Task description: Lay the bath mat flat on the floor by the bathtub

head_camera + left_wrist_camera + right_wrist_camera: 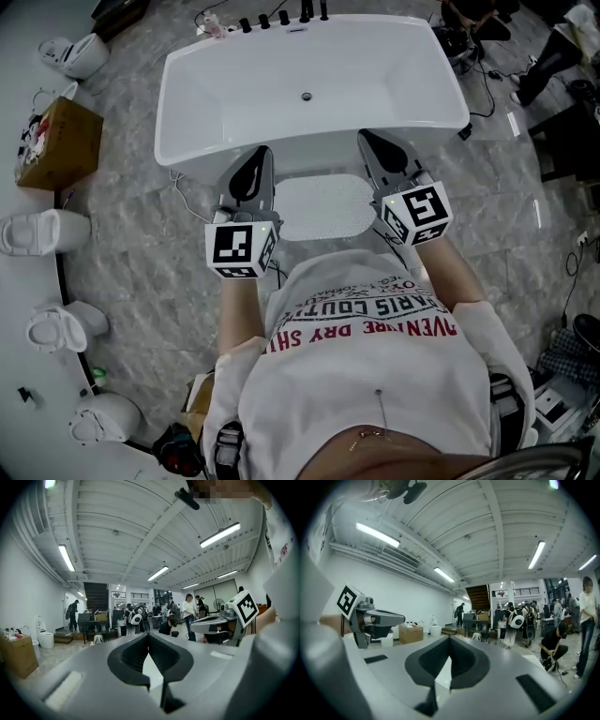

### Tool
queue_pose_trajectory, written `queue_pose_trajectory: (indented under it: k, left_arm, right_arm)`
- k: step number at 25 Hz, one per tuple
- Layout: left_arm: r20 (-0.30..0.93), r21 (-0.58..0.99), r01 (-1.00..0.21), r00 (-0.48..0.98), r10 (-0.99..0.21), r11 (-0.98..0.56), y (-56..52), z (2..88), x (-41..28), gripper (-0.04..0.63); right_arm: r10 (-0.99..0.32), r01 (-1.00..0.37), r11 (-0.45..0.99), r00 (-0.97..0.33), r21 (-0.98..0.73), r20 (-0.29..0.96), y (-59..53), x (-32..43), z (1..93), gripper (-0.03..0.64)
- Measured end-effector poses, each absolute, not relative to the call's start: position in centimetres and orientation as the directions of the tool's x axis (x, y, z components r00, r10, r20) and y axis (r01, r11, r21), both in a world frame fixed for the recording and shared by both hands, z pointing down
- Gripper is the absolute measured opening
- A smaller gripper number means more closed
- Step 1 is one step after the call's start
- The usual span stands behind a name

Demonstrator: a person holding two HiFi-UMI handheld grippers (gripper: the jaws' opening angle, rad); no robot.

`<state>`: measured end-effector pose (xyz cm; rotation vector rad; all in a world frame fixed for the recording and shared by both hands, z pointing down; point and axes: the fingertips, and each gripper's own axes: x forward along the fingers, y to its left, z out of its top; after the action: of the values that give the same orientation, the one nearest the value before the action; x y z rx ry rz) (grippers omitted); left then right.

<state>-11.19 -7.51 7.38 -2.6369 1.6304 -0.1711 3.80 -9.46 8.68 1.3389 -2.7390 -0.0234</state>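
Observation:
The pale bath mat [322, 206] lies spread flat on the grey floor, right against the near side of the white bathtub [178, 112]. My left gripper [259, 156] is held above the mat's left edge and my right gripper [369, 140] above its right edge. Both point forward, away from the person. In the left gripper view the left gripper [149, 637] has its jaws together with nothing between them. The right gripper [450, 640] looks the same in the right gripper view. Neither touches the mat.
A cardboard box [58, 142] and several white toilets [42, 232] line the left wall. Taps [281, 19] stand at the tub's far edge. Cables [487, 94] trail over the floor at the right. People [189, 613] stand in the hall beyond.

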Motion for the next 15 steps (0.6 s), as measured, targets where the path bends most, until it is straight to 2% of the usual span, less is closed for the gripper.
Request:
queue_pose_trajectory:
  k: [15]
  left_arm:
    - [0.102, -0.036, -0.891, 0.448, -0.888, -0.453, -8.5, 8.4, -11.5, 0.012]
  right_arm:
    - [-0.748, -0.745, 0.663, -0.662, 0.075, 0.041, -9.8, 2.8, 8.3, 0.007]
